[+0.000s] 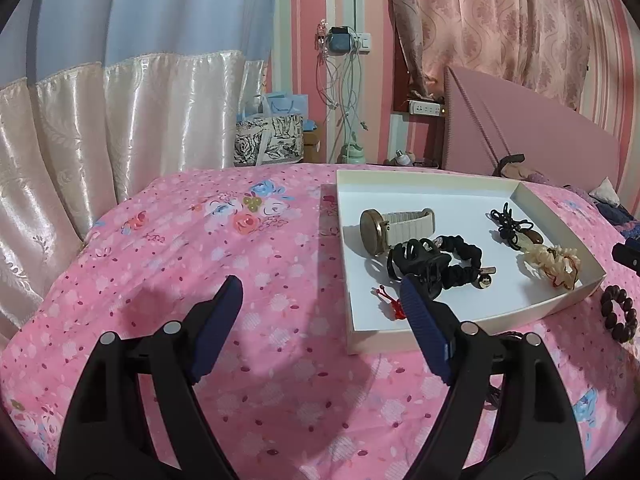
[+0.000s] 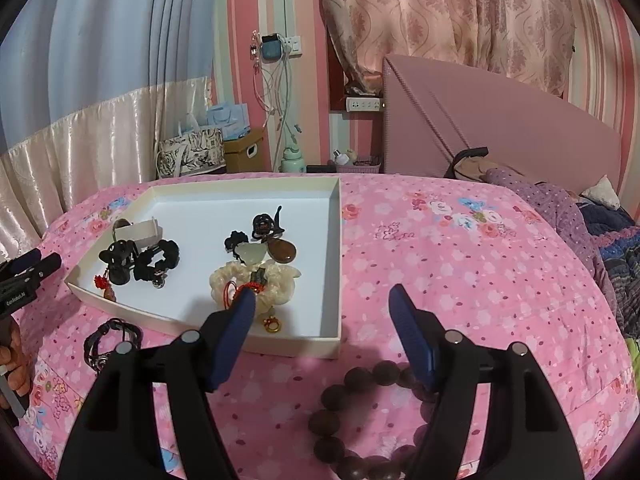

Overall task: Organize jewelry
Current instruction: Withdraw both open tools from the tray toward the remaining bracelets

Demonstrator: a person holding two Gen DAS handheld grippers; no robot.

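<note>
Jewelry mostly lies in the box [image 2: 335,240]; a bead bracelet [image 2: 360,420] waits on the bedspread under the right gripper [image 2: 322,300], wide open and empty. Left gripper [image 1: 320,292] likewise. Next: descend, pinch beads.

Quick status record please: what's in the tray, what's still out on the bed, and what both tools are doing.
tray: white tray on the pink bedspread
in tray: watch, black hair clip, black scrunchie, cream scrunchie, gold ring, pendants on black cord
outside tray: brown bead bracelet in front of the tray; dark braided bracelet beside it
left tool: open, empty
right tool: open, empty, above the bead bracelet
</note>
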